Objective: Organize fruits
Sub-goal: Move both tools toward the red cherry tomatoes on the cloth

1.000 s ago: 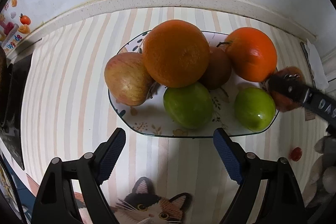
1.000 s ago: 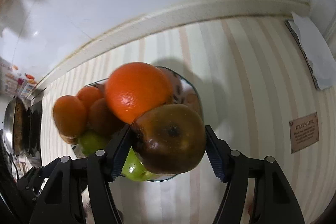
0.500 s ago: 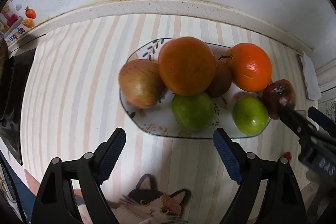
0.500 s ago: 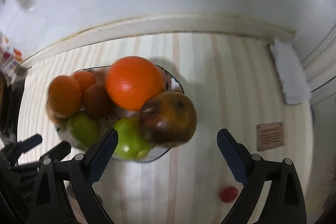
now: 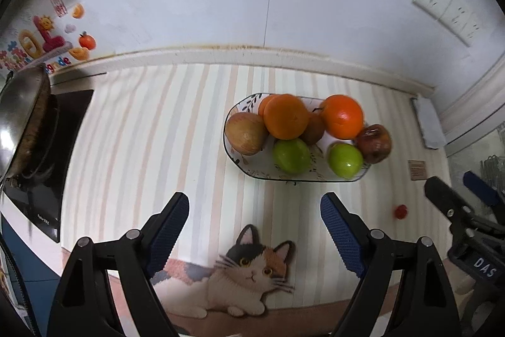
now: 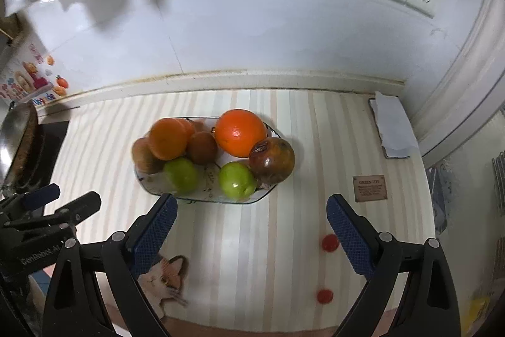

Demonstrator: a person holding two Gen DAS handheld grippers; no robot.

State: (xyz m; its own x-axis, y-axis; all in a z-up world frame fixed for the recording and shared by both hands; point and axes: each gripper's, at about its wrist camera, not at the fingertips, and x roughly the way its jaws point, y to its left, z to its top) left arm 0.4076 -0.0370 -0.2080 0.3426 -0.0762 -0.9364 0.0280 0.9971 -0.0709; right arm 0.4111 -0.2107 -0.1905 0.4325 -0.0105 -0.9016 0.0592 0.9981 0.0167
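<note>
**Mia:** What is in the glass plate point(image 6: 143, 179)?

**Dad:** Fruit. The plate is long with cut corners and small leaf drawings on it. It sits on the striped mat point(image 5: 151, 122), near the wall. Two big round oranges point(image 6: 241, 133) with bumpy skin are at the back. Two smooth, shiny green apples point(image 6: 237, 180) are at the front. A small brown fruit point(image 6: 203, 147) sits in the middle, and a pale reddish apple point(image 5: 246, 133) is at the left end.

**Mia:** And that dark one?

**Dad:** That is a dark brown-red apple point(image 6: 272, 160) with blotchy skin. It rests on the right end of the plate, touching an orange and a green apple.

**Mia:** Are the grabbers holding anything?

**Dad:** No. The left gripper point(image 5: 254, 237) has its blue bumpy pads spread wide with nothing between them. The right gripper point(image 6: 251, 237) is spread wide too, and holds nothing. Both are in front of the plate, well apart from the fruit.

**Mia:** I see a cat!

**Dad:** Yes, a flat cat picture point(image 5: 249, 277) on the mat's front edge. Two small red round things point(image 6: 329, 242) lie on the mat too.
</note>
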